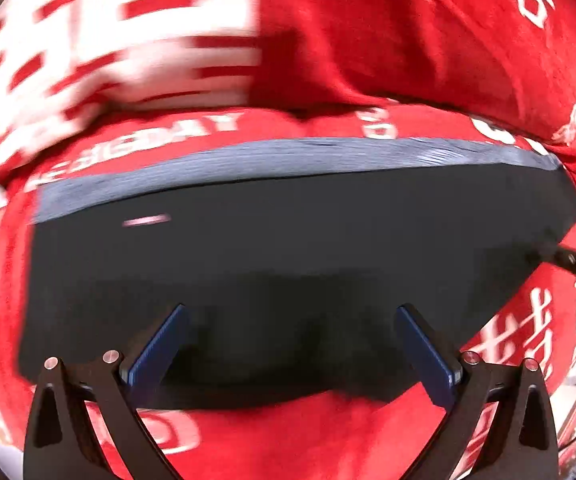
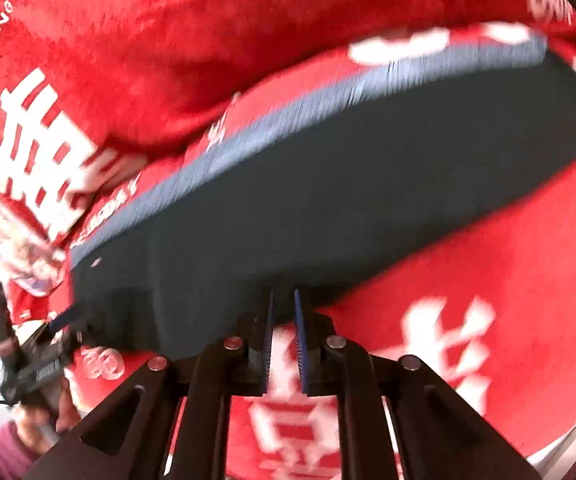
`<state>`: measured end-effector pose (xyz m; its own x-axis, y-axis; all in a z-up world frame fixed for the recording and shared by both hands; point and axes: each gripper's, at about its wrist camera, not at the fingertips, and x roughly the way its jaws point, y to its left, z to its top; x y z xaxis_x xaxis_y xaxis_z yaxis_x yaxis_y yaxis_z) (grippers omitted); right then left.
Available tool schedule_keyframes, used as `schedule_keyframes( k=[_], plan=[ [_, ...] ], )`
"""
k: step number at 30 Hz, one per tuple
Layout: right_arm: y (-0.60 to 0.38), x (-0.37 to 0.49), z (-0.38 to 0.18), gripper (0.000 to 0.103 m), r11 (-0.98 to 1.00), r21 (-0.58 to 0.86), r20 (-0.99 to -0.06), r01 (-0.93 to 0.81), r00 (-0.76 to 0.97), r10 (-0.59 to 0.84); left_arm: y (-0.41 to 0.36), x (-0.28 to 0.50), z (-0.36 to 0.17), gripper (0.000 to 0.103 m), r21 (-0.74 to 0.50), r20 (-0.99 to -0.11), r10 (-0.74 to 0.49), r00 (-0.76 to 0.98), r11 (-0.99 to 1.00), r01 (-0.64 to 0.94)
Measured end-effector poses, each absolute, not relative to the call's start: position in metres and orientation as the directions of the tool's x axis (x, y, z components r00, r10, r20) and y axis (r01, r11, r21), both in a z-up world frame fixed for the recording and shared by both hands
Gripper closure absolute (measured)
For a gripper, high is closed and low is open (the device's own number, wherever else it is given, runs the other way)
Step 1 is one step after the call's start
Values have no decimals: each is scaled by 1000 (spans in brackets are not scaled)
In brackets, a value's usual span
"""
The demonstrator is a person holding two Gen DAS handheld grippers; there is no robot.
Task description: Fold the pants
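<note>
The dark navy pants (image 1: 288, 248) lie flat as a folded panel on a red bedcover, with a lighter blue ribbed waistband (image 1: 271, 156) along the far edge. My left gripper (image 1: 290, 316) is open, its blue pads spread wide just above the near part of the pants. In the right wrist view the pants (image 2: 328, 184) run diagonally. My right gripper (image 2: 283, 300) has its pads close together with a narrow gap, at the near edge of the pants; I cannot tell whether fabric is pinched. The left gripper (image 2: 47, 344) shows at the pants' left corner.
The red bedcover (image 1: 408, 40) with white printed characters covers the whole surface, and a fold of it bulges up behind the waistband. The person's hand (image 2: 35, 420) holds the left gripper at the lower left. The right gripper's arm (image 1: 568, 260) enters at the right edge.
</note>
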<state>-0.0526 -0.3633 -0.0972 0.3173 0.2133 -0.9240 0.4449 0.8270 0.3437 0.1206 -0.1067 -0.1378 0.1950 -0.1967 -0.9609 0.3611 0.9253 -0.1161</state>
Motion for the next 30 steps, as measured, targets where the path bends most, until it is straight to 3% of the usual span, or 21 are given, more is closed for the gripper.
schedule_keyframes(
  k=[5,10,17,20,22,23,30],
  plan=[
    [-376,-34,-127,91,880,205,-967,428,228,114,-163,109,-186,0,-76,-990,-115,86,925,372],
    [-376,-55,-132,91,881,214,-964,422,237,121,-155,94,-178,0,-58,-988,-105,110,930,364],
    [-383,-82,-124,89,823,302,-952,482,196,235,-144,84,-150,0,2,-996,-33,86,926,377],
    [-371,-98,-119,80,810,310,-950,498,184,251,-154,71,-144,0,-2,-998,-27,61,923,384],
    [-372,-108,-118,63,794,321,-947,516,176,269,-160,66,-140,0,6,-998,-17,56,922,388],
    [-373,-114,-117,60,784,327,-945,528,175,277,-164,64,-139,0,9,-999,-12,53,921,389],
    [-390,-151,-115,58,723,339,-939,602,172,297,-207,55,-138,0,26,-999,2,53,894,448]
  ],
)
